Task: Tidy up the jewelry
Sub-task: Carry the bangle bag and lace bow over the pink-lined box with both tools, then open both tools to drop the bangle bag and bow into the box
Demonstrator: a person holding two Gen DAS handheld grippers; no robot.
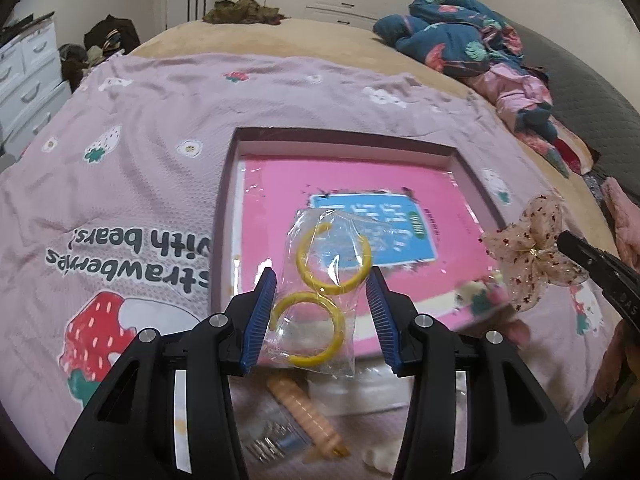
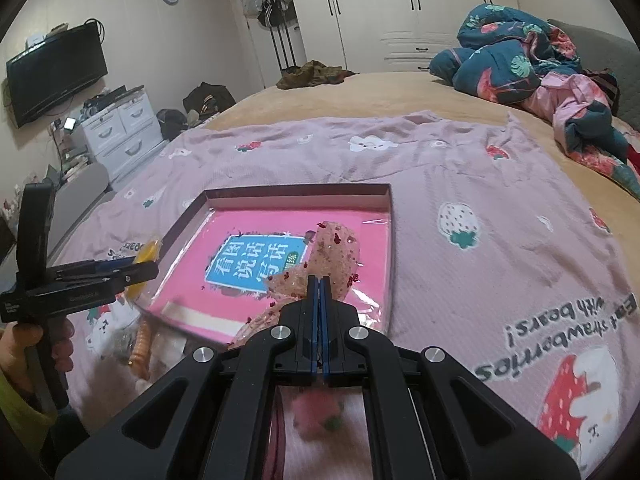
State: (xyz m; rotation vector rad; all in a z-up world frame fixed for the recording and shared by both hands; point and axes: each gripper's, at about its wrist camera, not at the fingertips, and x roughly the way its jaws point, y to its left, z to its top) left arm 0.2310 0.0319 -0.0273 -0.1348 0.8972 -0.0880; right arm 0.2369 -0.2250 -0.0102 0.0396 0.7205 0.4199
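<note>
A shallow cardboard box [image 1: 232,184] [image 2: 390,240] with a pink book inside lies on a pink strawberry-print sheet. My left gripper [image 1: 322,280] has its jaws apart, with a clear bag of two yellow hoop earrings [image 1: 320,292] between the fingers; whether the bag is falling or resting on the box I cannot tell. The left gripper also shows in the right wrist view [image 2: 120,268]. My right gripper [image 2: 319,284] is shut on a sheer pink glitter bow [image 2: 334,256] over the box's near edge. The bow also shows at the right of the left wrist view [image 1: 532,252].
Near the box's front edge lie an orange ribbed hair clip [image 1: 304,412] [image 2: 141,350], a clear packet with metal pieces [image 1: 268,436] and a pink plush item [image 2: 318,412]. A bundled blue floral quilt [image 2: 520,64] sits at the far right of the bed. White drawers [image 2: 120,132] stand at the left.
</note>
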